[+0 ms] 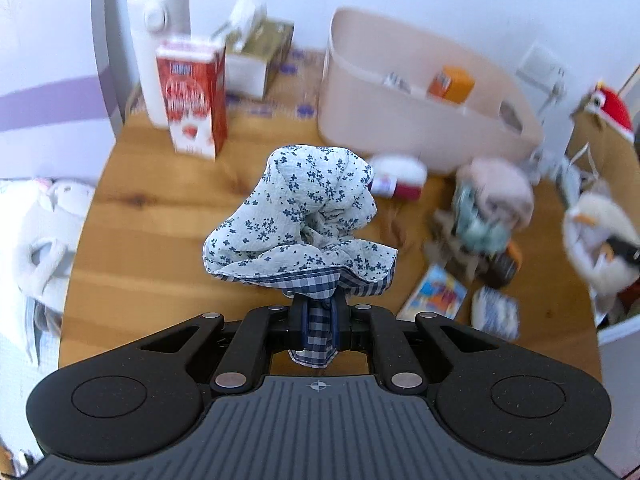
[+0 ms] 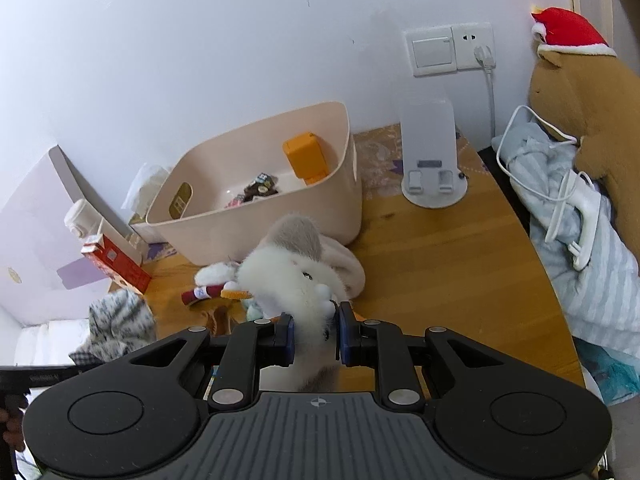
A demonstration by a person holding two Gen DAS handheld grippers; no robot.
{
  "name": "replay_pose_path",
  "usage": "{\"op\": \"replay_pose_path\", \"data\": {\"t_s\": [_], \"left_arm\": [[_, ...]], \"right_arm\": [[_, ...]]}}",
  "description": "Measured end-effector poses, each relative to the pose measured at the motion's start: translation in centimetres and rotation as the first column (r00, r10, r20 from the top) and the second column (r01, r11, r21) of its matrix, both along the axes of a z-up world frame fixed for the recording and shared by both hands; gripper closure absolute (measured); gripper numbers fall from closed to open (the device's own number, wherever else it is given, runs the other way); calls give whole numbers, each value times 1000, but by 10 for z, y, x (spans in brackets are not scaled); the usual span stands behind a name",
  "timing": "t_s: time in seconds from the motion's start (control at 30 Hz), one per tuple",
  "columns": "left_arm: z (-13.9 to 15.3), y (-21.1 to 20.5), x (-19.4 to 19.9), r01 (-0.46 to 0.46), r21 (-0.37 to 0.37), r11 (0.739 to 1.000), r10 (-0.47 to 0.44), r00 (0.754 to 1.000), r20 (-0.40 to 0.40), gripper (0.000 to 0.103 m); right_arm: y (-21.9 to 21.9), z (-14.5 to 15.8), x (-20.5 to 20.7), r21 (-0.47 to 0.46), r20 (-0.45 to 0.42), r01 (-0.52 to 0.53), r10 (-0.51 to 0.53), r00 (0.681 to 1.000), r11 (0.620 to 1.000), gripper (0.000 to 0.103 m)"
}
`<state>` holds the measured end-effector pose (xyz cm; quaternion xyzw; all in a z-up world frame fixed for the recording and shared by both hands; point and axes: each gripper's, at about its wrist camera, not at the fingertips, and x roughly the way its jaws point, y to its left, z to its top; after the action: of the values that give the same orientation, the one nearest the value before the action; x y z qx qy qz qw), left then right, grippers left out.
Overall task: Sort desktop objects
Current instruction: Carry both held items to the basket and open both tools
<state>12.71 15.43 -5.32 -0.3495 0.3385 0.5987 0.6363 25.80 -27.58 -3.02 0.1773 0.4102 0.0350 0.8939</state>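
Left fingers (image 1: pixel 318 316) pinching floral cloth (image 1: pixel 304 216); right fingers (image 2: pixel 314 334) pinching plush (image 2: pixel 292 276); bin (image 2: pixel 240 220) holds orange box (image 2: pixel 306 156).

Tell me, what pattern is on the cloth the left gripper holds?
Small blue flowers on white, blue gingham underneath; the scrunchie-like cloth shows best in the left wrist view.

Up ahead of my right tool, a white wall switch (image 2: pixel 433 53) and socket (image 2: pixel 474 46) sit side by side — a plug and white cable (image 2: pixel 489 92) hang from the socket. Off to its right, a brown plush bear (image 2: pixel 584 120) wears a red Santa hat (image 2: pixel 568 34).
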Motion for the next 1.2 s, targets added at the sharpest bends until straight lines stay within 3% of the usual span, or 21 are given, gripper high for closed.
{"op": "replay_pose_path", "data": {"t_s": [0.33, 0.67, 1.0, 1.2], "left_arm": [[48, 22, 27, 41, 149, 988, -44, 999, 18, 93], [64, 60, 59, 75, 196, 978, -70, 997, -28, 93], [59, 109, 103, 116, 244, 963, -110, 993, -40, 93], [44, 137, 124, 124, 227, 966, -111, 992, -67, 93]], "right_arm": [[-11, 22, 19, -12, 62, -1, 2, 998, 1000, 84], [-16, 38, 63, -43, 129, -37, 43, 991, 998, 84], [-9, 50, 121, -51, 203, -65, 74, 976, 997, 84], [2, 41, 156, -79, 194, -103, 117, 974, 991, 84]]}}
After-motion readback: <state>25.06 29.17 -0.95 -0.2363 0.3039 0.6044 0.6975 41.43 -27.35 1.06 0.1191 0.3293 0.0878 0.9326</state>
